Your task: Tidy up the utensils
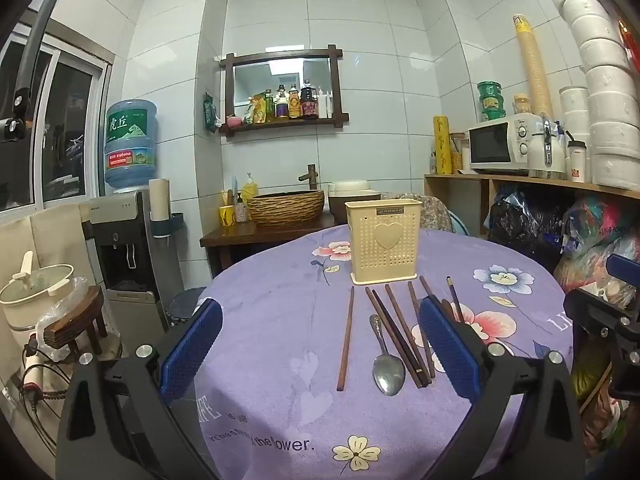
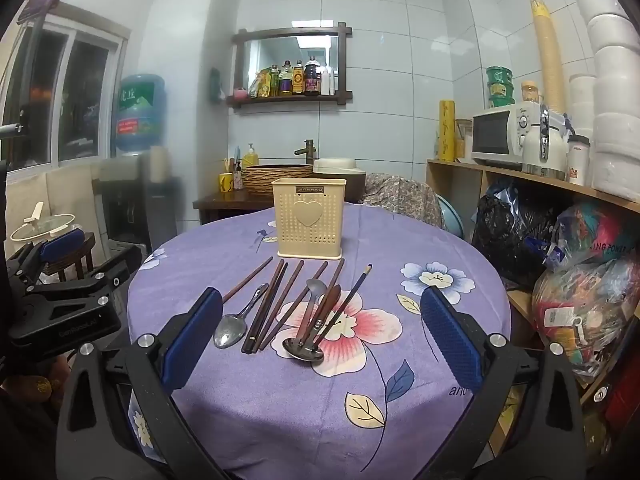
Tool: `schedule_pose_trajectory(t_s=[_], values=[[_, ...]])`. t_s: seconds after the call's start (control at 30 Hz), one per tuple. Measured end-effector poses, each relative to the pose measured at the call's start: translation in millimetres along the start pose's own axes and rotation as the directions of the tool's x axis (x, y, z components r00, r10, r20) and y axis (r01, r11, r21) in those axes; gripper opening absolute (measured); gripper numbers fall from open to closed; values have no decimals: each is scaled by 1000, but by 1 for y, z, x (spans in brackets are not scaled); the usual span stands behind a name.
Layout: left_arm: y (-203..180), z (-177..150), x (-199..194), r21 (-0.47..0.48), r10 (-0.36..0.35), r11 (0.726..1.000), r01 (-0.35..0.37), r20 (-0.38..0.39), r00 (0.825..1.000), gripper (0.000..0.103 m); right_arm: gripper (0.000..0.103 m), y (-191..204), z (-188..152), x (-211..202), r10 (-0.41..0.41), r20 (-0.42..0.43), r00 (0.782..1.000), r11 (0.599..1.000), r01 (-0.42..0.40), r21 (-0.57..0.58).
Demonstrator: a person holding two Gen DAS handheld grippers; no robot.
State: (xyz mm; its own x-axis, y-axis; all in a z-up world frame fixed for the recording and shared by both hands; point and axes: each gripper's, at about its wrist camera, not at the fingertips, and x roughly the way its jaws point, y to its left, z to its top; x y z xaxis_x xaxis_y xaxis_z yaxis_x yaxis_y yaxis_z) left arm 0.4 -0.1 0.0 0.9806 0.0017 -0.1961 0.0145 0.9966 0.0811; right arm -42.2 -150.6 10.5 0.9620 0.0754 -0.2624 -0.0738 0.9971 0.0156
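A cream perforated utensil holder with a heart on its front stands upright at the far side of the round table. In front of it lie several brown chopsticks, a metal spoon, a second spoon bowl-down on the pink flower, and a dark blue-tipped stick. My left gripper hovers open above the near-left utensils, nothing between its blue pads. My right gripper is also open, wide around the right-hand pile, holding nothing.
The table wears a purple flowered cloth. A water dispenser and a pot on a stool stand left. A wooden shelf with microwave, cups and stuffed bags lines the right. A basin counter sits behind.
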Motion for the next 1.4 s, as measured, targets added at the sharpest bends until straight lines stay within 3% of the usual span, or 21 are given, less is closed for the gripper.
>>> schedule_pose_trajectory(t_s=[1.4], values=[[2, -2, 3, -6, -2, 1000, 2, -13, 1000, 98, 98, 0, -3, 3, -9, -7, 1000, 1000, 9, -7]])
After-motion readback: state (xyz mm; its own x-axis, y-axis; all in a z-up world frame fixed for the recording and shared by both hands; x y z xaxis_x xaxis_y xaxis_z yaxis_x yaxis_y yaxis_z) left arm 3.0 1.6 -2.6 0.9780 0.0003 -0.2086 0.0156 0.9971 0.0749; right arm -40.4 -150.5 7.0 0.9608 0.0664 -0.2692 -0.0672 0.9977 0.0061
